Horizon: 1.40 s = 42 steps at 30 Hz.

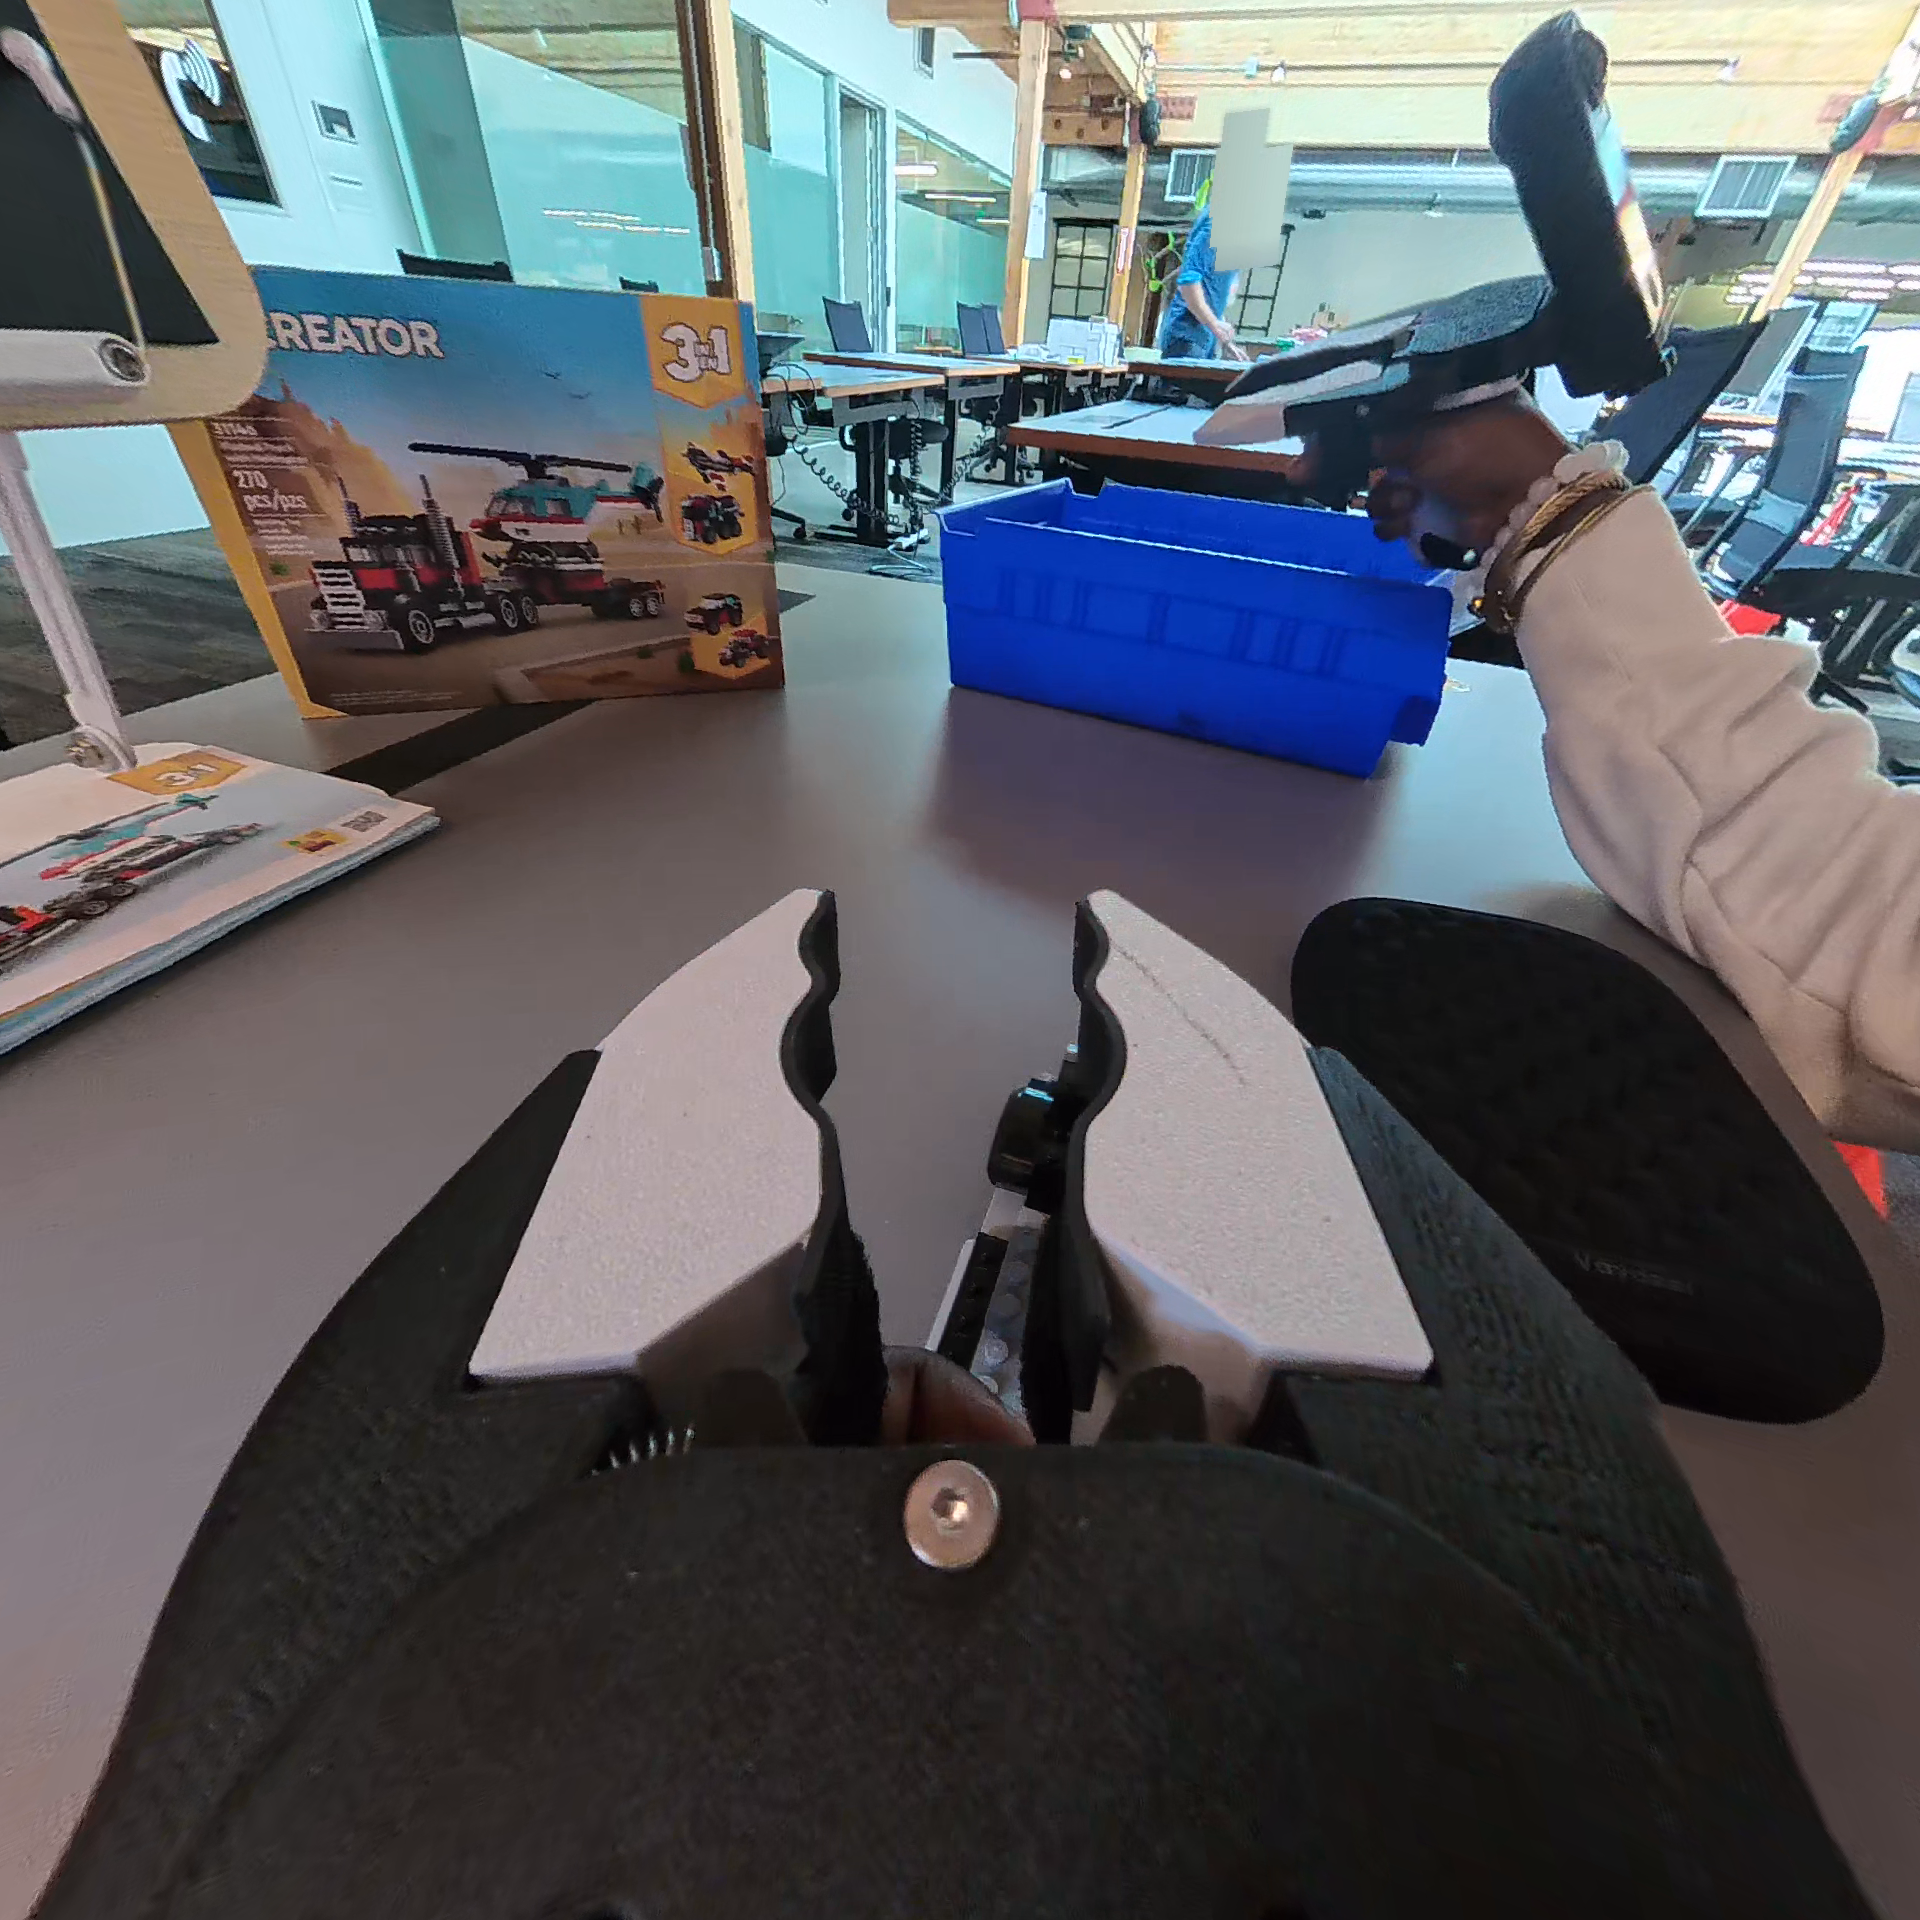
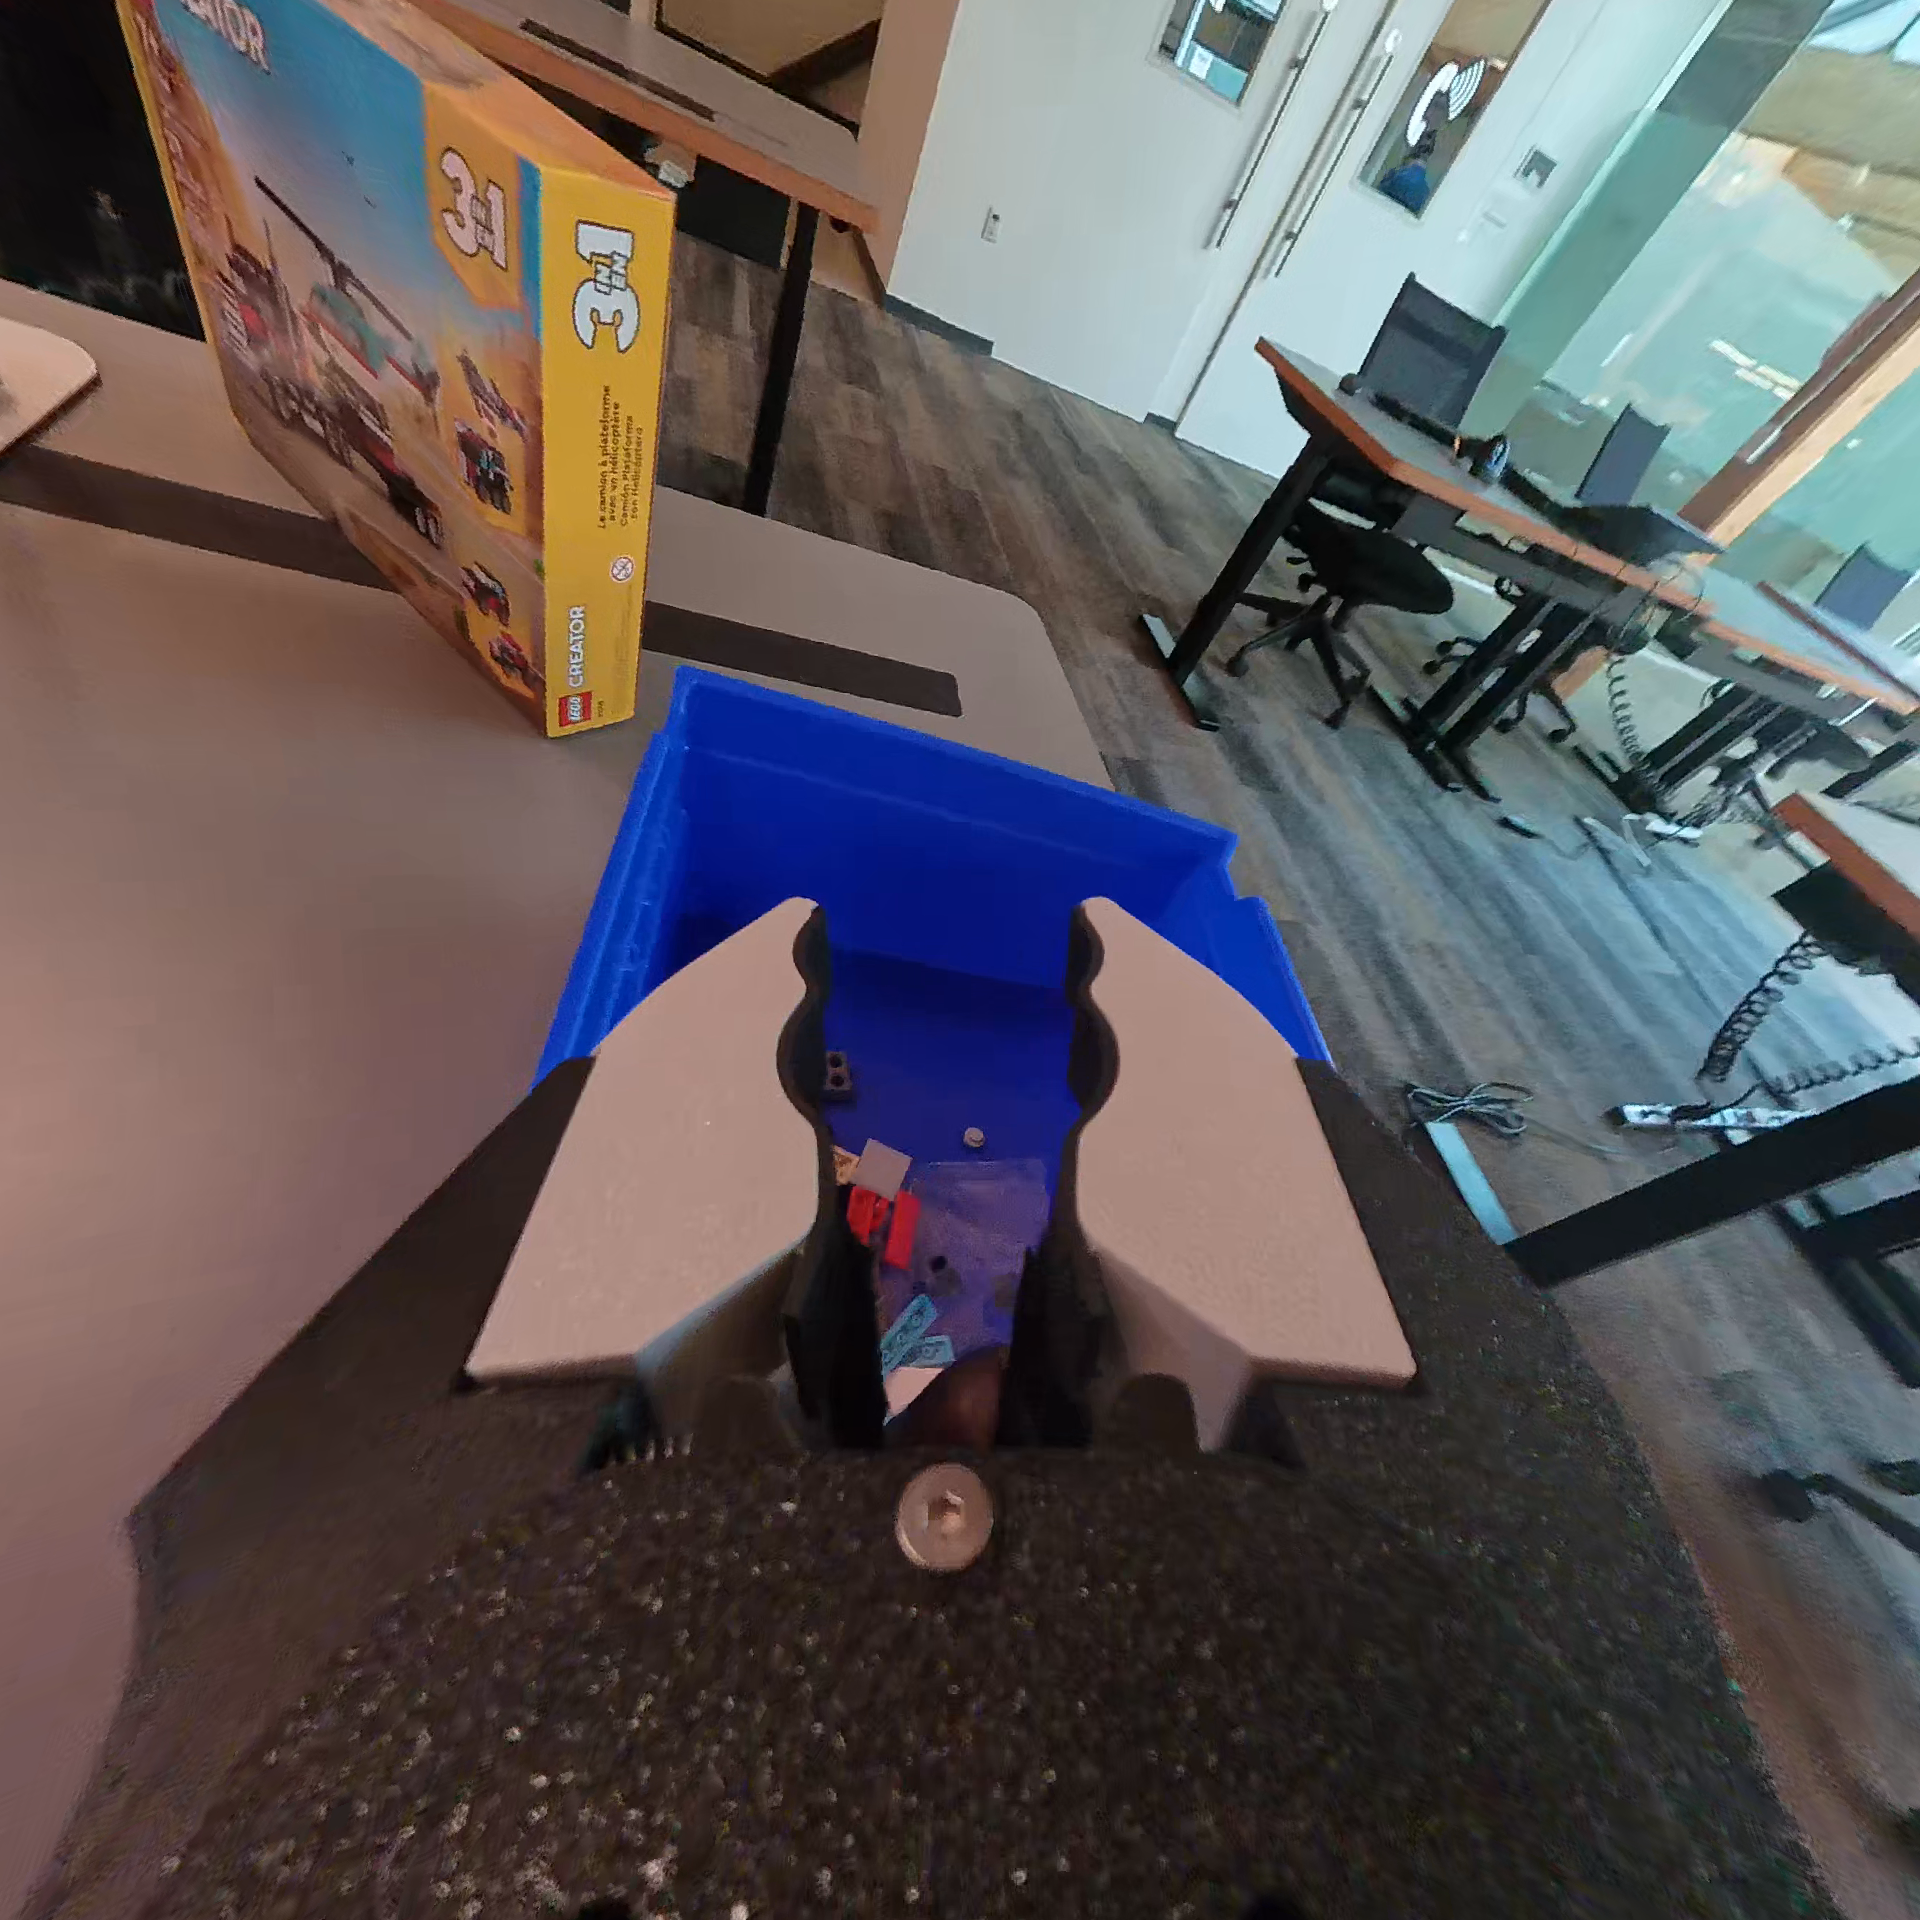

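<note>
My left gripper is open, low over the grey table. A small brick assembly with a black round part and white and grey plates lies between its fingers, against the inner side of the right finger; the left pad stands clear of it. My right gripper is open above the blue bin, with nothing between its pads. In the bin lie a small dark brick, red bricks, a grey tile and light-blue pieces. The left wrist view shows the right gripper in a hand over the bin.
A toy set box stands at the back left, and also shows in the right wrist view. An open instruction booklet lies left under a white stand. A black oval part and a white sleeve are to the right. My right fingertips sit around 45 cm from my left ones.
</note>
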Available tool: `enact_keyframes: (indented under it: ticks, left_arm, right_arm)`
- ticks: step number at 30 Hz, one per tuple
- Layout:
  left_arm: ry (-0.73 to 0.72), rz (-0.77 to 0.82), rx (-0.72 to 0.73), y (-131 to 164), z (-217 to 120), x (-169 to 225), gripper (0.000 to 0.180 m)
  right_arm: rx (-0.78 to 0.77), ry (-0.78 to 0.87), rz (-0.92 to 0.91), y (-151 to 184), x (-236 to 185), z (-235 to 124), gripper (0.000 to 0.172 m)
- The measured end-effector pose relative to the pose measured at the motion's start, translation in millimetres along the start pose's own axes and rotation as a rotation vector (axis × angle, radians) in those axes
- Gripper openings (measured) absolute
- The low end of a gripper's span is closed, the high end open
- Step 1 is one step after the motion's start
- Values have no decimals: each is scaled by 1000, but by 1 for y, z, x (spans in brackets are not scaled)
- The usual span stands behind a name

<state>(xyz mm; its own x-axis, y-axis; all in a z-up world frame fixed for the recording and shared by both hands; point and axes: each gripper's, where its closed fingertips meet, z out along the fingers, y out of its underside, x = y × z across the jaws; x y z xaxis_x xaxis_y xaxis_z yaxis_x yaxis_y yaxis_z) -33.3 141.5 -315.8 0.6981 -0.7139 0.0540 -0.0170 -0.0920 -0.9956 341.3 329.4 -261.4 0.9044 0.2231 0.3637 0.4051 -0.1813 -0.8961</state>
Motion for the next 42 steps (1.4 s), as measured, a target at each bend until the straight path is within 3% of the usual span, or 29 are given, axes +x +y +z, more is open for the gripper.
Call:
enact_keyframes:
  ticks: [6, 10, 14, 17, 21, 24, 28, 32, 35, 42]
  left_arm:
    - [-15, 20, -14, 2, -2, -2, 43]
    - [-14, 126, -82, 8, -2, 0, 43]
    - [35, 235, -202, 24, -2, 7, 43]
    - [88, 267, -310, 41, -4, 14, 43]
    - [120, 323, -442, 64, -9, 17, 42]
    - [149, 331, -499, 74, -11, 20, 33]
    - [163, 341, -569, 86, -15, 20, 34]
    - [180, 378, -629, 89, -27, 16, 35]
    - [173, 365, -613, 87, -26, 15, 35]
    - [126, 378, -565, 81, -14, 23, 28]
  right_arm:
    - [55, -1, 0, -13, -8, 0, 47]
    - [266, -33, 10, -52, -24, -13, 47]
    - [593, -338, 48, -108, -92, -40, 39]
    - [679, -779, 28, -122, -178, -65, 36]
    - [536, -1338, -120, -91, -291, -105, 43]
    - [395, -1527, -241, -58, -353, -122, 42]
    - [253, -1592, -335, -28, -404, -130, 37]
    - [153, -1556, -453, -11, -429, -132, 36]
    - [115, -1516, -602, 4, -424, -127, 40]
    - [100, -1530, -518, 1, -398, -115, 31]
